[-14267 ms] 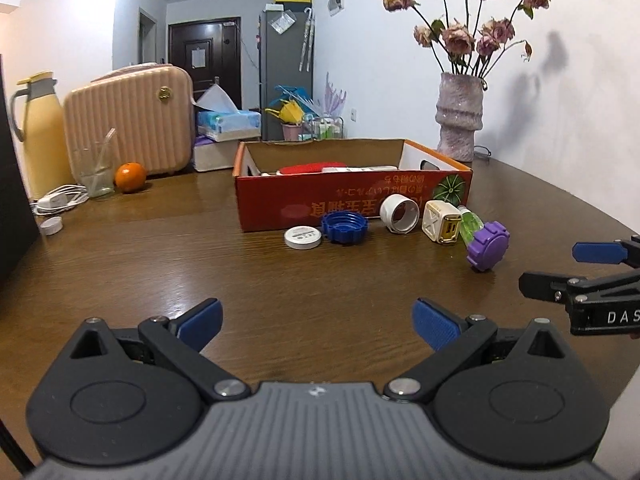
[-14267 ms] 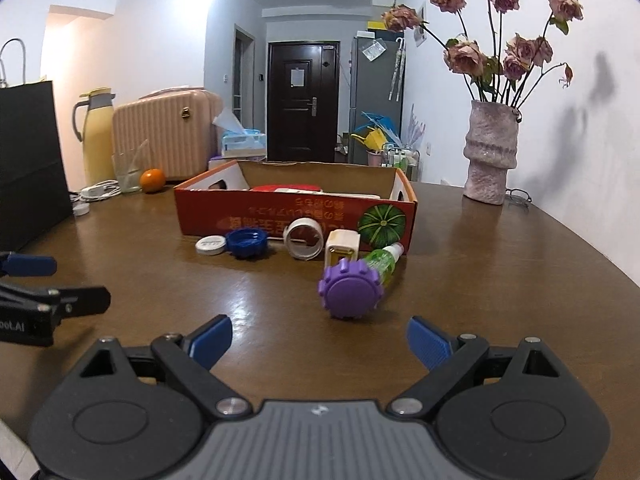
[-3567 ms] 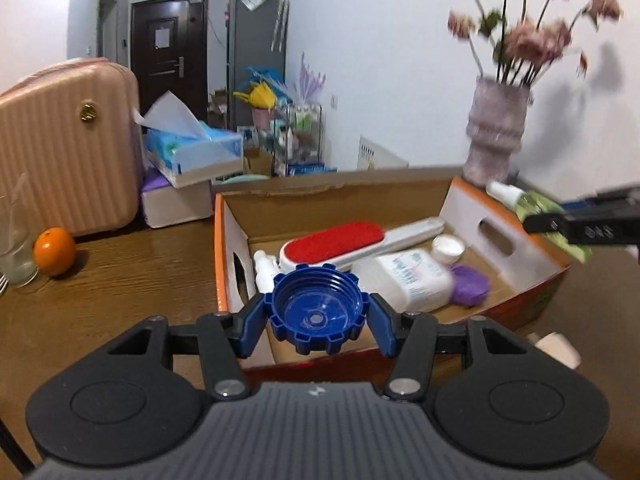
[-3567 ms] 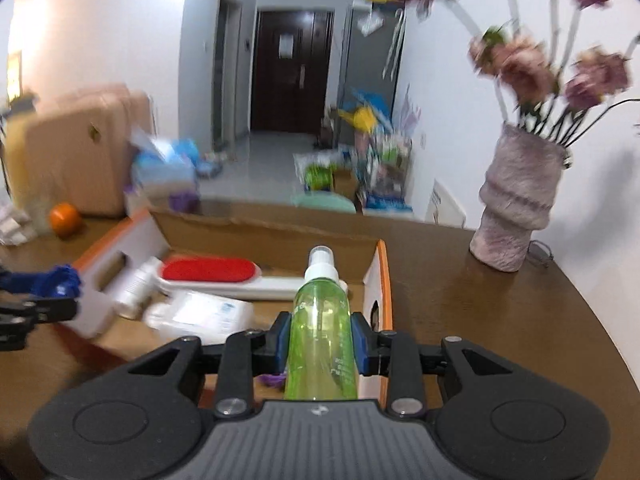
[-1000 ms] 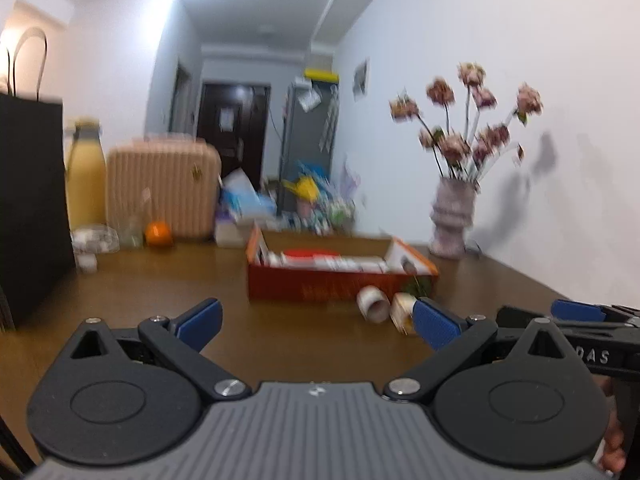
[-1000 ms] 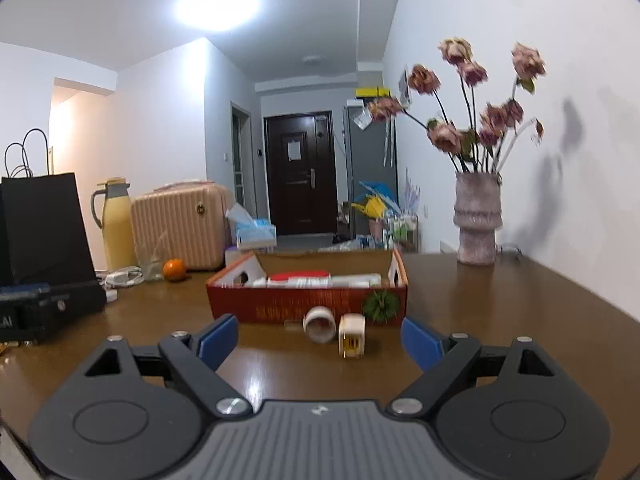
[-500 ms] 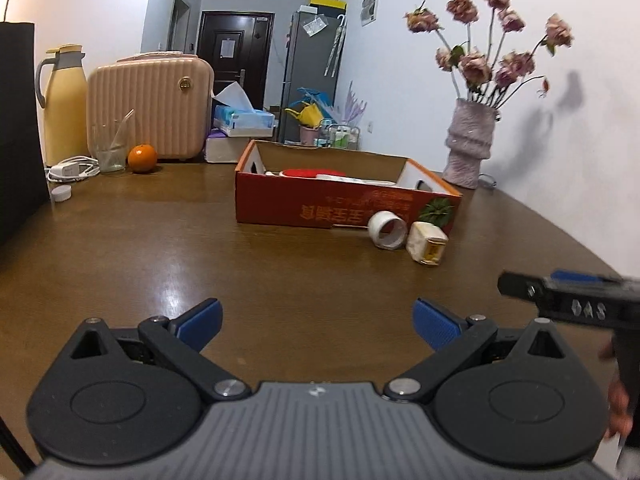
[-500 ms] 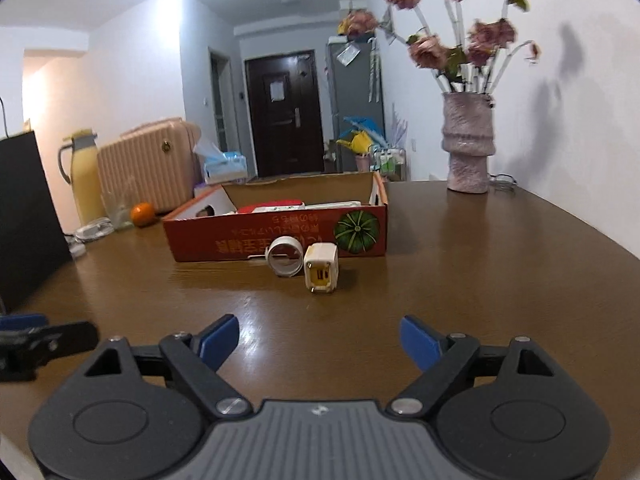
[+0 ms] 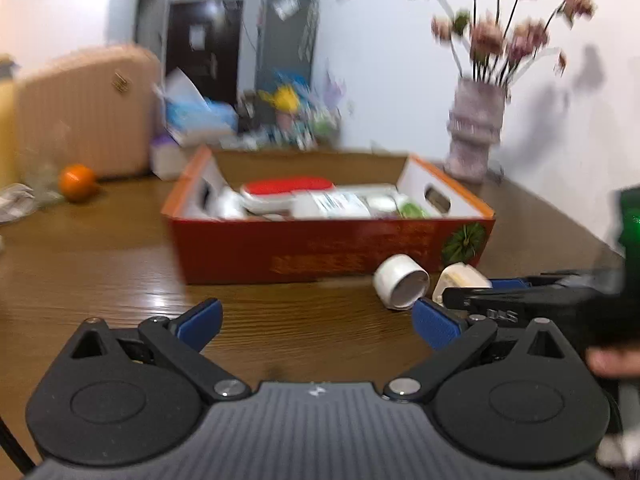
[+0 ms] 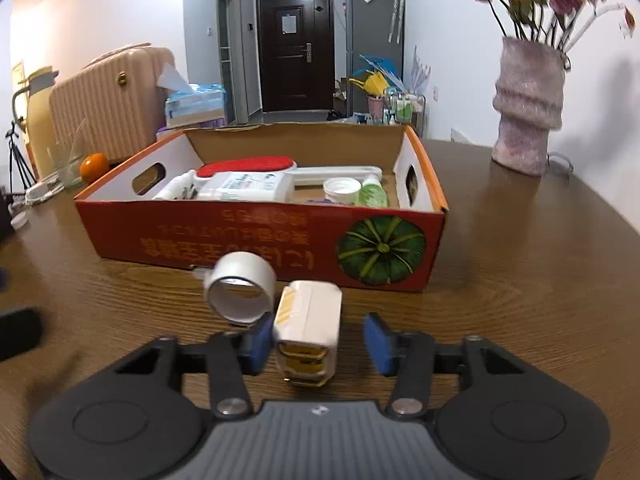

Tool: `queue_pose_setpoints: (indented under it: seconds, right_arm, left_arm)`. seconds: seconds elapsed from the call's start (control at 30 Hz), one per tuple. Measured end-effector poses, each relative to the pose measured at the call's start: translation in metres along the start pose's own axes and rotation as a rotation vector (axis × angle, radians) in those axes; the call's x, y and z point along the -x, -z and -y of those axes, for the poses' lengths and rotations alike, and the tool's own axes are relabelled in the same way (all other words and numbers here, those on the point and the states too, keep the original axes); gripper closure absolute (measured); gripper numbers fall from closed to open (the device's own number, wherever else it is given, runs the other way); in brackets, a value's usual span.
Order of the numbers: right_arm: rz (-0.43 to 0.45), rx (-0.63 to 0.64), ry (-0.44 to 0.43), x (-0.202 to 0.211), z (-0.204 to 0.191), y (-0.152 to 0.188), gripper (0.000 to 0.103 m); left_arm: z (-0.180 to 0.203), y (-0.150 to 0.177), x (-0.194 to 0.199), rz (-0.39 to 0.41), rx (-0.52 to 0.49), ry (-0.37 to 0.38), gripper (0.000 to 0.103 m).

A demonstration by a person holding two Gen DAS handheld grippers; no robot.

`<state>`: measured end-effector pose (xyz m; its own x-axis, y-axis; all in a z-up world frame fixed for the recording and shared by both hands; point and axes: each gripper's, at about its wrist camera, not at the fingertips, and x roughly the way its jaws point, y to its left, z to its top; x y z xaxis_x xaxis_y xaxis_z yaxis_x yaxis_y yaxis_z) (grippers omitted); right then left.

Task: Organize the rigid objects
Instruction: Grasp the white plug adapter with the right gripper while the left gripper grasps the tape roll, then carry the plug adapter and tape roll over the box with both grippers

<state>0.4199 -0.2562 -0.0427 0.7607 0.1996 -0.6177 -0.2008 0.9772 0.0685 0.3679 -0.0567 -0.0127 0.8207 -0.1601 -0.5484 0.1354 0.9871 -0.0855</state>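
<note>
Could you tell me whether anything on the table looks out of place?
Two things lie outside the box, on the table before its front wall: a white ring tipped on its side, and a white plug between the closing right gripper.

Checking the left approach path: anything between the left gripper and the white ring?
Nothing: left wrist view shows only bare table between the open left gripper and the white ring.

The right claw (image 10: 320,340) is pointing forward and down, its jaws closing with a gap still showing beside the right pad. The left claw (image 9: 316,320) is hovering with jaws spread wide and nothing between them. A fingertip (image 9: 612,362) is showing behind the right claw.
</note>
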Motion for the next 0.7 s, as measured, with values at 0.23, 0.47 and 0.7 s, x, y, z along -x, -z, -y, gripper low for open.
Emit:
queue_pose_setpoints:
  seconds: [0.23,0.47,0.7]
  right_arm:
    - [0.003,-0.045,0.046,-0.001,0.036,0.0,0.071]
    - [0.014,-0.076,0.039,-0.012,0.06,-0.005,0.071]
    - [0.016,-0.089,0.036,-0.017,0.061,-0.003,0.072]
  left_arm:
    - [0.034,-0.02,-0.068,-0.046,-0.025,0.1,0.008]
    - [0.038,-0.018,-0.103,-0.112,-0.009,0.102,0.055]
    - [0.038,-0.013,-0.077,-0.082,-0.018,0.108,0.056]
